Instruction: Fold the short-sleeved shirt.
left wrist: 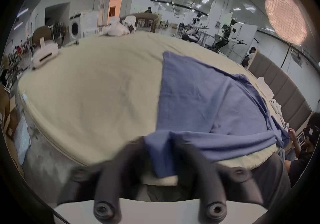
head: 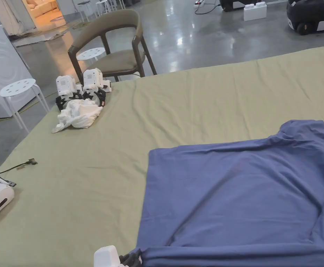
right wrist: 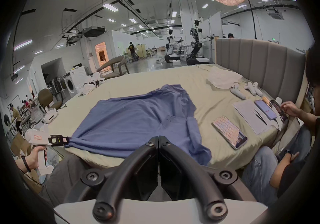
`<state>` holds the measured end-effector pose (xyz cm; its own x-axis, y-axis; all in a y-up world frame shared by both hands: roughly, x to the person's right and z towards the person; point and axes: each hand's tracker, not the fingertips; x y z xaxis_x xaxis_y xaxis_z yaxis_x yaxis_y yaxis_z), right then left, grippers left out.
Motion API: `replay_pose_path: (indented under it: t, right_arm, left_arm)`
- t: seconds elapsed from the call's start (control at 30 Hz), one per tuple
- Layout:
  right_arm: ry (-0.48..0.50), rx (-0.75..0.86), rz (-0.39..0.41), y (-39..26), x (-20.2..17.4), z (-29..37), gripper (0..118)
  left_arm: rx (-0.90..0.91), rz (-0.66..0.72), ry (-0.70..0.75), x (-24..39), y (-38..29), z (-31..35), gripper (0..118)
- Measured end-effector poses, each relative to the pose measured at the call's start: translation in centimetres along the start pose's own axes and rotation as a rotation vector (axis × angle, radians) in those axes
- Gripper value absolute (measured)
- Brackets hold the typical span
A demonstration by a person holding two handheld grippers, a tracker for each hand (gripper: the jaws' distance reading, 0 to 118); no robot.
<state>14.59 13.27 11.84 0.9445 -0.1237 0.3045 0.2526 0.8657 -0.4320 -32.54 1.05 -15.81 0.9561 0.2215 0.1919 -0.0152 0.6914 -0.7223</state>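
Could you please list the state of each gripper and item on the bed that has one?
Left gripper: shut on the shirt's near corner.
Right gripper: shut, holding nothing.
Shirt: spread flat, not yet folded, near corner bunched.
White cloth: crumpled in a heap.
Spare grippers: resting on the bed, unused.

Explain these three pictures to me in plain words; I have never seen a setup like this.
There is no robot here. A person holds a hand tool with two jaws in each hand. One picture comes from a camera on the person's head; the other two come from cameras riding on each tool. A blue shirt lies spread on a bed covered with a pale green sheet. The left gripper has a corner of the shirt between its jaws, pulling it taut; the right gripper view shows it from the side. The right gripper has its jaws closed together, empty, at the bed's near edge. A bundle of white cloth lies at the far corner.
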Motion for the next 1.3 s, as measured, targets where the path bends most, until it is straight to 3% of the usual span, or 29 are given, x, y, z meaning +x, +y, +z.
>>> replay_pose_path:
  t: [0.23, 0.27, 0.3, 0.33, 0.43, 0.47, 0.63, 0.77, 0.8, 0.87, 1.03, 1.13, 1.2, 1.3]
  right_arm:
    - [-0.078, -0.040, -0.036, -1.4, 2.8, -0.2, 0]
    - [-0.095, -0.043, -0.052, -1.6, 3.3, -0.6, 10]
    - [-0.107, -0.064, -0.080, -1.9, 3.8, -1.3, 10]
    - [-0.127, -0.077, -0.109, -2.4, 4.2, -1.9, 15]
    - [-0.120, -0.118, -0.233, -4.4, 5.7, -3.9, 66]
    - [-0.125, -0.144, -0.236, -5.0, 6.0, -4.6, 68]
    - [-0.161, -0.176, -0.190, -6.1, 6.5, -8.2, 68]
    - [-0.117, -0.166, -0.198, -6.0, 7.9, -10.7, 66]
    - [-0.099, -0.176, -0.200, -6.1, 8.3, -11.4, 55]
    - [-0.098, -0.210, -0.211, -6.1, 8.7, -12.4, 9]
    - [-0.090, -0.204, -0.190, -5.8, 8.5, -12.0, 8]
    - [-0.086, -0.163, -0.101, -4.3, 7.8, -11.0, 8]
    - [-0.079, -0.111, -0.068, -2.5, 7.4, -10.4, 8]
    - [-0.062, -0.071, -0.094, 1.2, 7.0, -11.1, 8]
  left_arm:
    - [-0.013, -0.140, 0.075, 2.3, -0.7, -1.0, 7]
    - [-0.012, -0.196, 0.087, 2.6, -1.0, -1.1, 7]
    - [-0.012, -0.248, 0.097, 3.0, -1.2, -1.2, 7]
    - [-0.013, -0.272, 0.106, 3.3, -1.2, -1.3, 7]
    - [-0.044, -0.240, 0.097, 3.3, -0.4, -1.1, 7]
    - [-0.055, -0.207, 0.088, 3.0, -0.3, -1.2, 7]
    - [-0.030, -0.191, 0.076, 3.6, -0.6, -0.1, 7]
    - [-0.030, -0.199, 0.087, 4.1, -0.5, 0.1, 7]
    - [-0.029, -0.198, 0.088, 4.1, -0.5, 0.2, 7]
    - [-0.022, -0.193, 0.083, 4.2, -0.7, 0.4, 7]
    - [-0.029, -0.191, 0.081, 3.2, 0.0, -0.1, 7]
    - [-0.023, -0.136, 0.045, 2.7, 1.2, 1.0, 0]
    - [0.074, -0.116, -0.011, 2.7, 2.4, 2.5, 0]
    - [0.144, -0.114, -0.011, 3.3, 5.5, 3.2, 0]
